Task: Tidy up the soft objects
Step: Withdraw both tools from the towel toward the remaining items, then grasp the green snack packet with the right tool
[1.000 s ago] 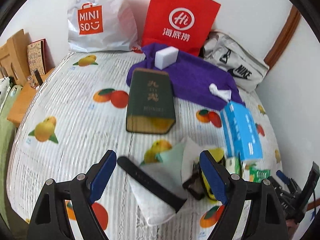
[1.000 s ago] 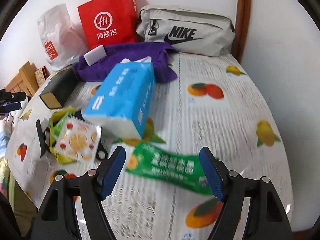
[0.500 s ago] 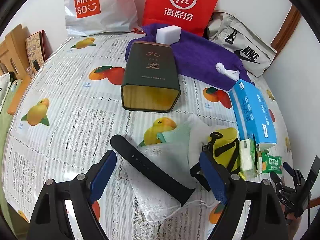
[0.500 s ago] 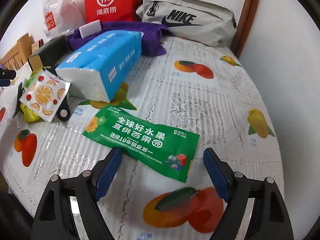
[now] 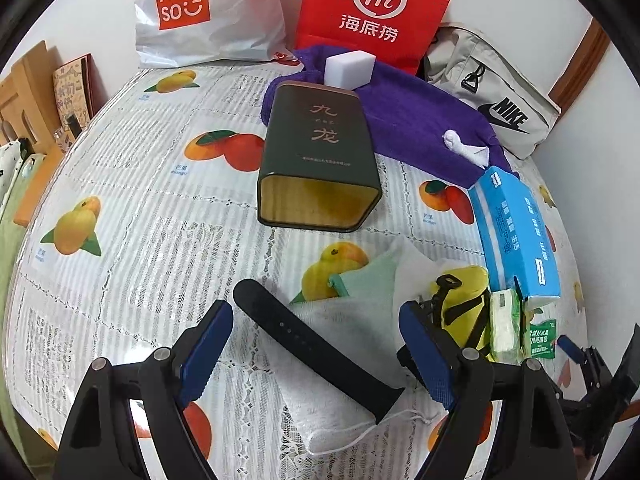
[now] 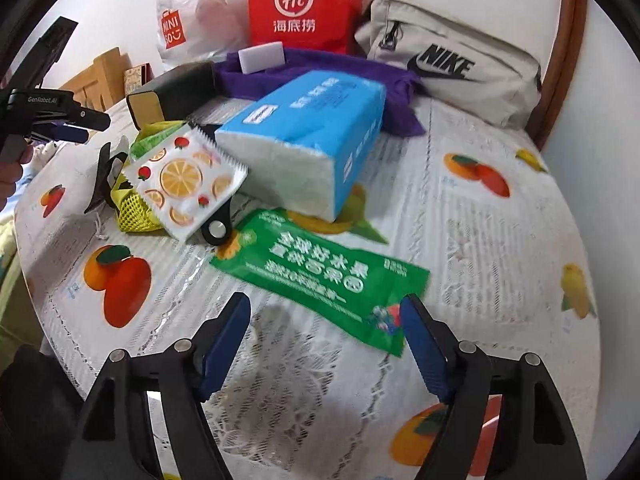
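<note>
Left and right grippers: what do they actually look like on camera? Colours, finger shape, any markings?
Both match: the left gripper and right gripper have black angular linkage arms with silver pivot pins, ending in blue ribbed pads on two fingers. In the right wrist view, the left gripper's black body shows white "GenRobot.AI" lettering. No cables or sleeves are visible.

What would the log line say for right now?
left gripper: open over black strap on white mask | right gripper: open at green packet | nothing held
</note>
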`<state>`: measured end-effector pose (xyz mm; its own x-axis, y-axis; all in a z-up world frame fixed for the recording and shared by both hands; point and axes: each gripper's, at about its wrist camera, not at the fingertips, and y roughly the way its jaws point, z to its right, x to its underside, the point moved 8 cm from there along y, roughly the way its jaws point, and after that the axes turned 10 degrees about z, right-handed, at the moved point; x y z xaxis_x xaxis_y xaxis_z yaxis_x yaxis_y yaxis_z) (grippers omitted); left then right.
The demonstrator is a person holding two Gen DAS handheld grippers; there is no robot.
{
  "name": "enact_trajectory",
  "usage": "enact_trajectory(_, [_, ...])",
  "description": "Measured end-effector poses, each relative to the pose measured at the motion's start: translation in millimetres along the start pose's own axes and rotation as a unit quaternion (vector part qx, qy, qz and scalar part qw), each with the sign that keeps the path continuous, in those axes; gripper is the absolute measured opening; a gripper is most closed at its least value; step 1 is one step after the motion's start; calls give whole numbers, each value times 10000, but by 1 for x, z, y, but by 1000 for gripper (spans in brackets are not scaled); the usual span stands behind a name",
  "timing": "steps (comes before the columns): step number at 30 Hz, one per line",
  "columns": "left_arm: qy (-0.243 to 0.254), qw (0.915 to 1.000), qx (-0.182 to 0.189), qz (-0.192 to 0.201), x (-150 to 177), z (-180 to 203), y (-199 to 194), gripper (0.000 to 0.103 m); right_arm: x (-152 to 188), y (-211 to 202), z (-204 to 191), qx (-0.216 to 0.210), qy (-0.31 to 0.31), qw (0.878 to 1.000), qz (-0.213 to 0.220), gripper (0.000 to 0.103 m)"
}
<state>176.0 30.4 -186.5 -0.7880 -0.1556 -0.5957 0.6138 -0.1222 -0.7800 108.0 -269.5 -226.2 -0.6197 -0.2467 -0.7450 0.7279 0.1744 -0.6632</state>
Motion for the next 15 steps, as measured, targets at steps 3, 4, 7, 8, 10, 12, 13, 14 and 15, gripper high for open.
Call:
enact_trajectory(3, [24, 10000, -6, -6, 1, 1, 1, 84, -6, 8, 6, 133, -148, 9998, 10, 81])
enact_trajectory(4, [45, 10000, 0, -8, 2, 1, 0, 84, -7, 11, 8, 143, -214, 9997, 13, 81])
enact_trajectory(7, [90, 10000, -22, 1, 2, 2, -1, 84, -13, 21, 8, 53, -451, 9990, 27, 84])
enact_trajectory(8, [92, 10000, -22, -1, 1, 3, 0, 84, -15, 23, 7, -6, -535, 9986, 41, 86])
enact_trajectory(10, [89, 10000, -7, -18, 1, 3, 1, 84, -17, 27, 3, -193, -689, 9974, 98, 86])
enact_trajectory(12, [89, 10000, -14, -34, 1, 3, 3, 84, -18, 32, -2, -370, -756, 9964, 129, 86])
enact_trajectory(13, [101, 9999, -3, -49, 1, 4, 3, 84, -19, 33, -3, -457, -739, 9961, 148, 86])
enact_trajectory(14, [104, 9999, -2, -58, 1, 4, 4, 84, -19, 35, -5, -555, -703, 9959, 113, 83])
enact_trajectory(15, [108, 9999, 3, -61, 1, 4, 4, 84, -18, 35, -6, -607, -675, 9958, 86, 76])
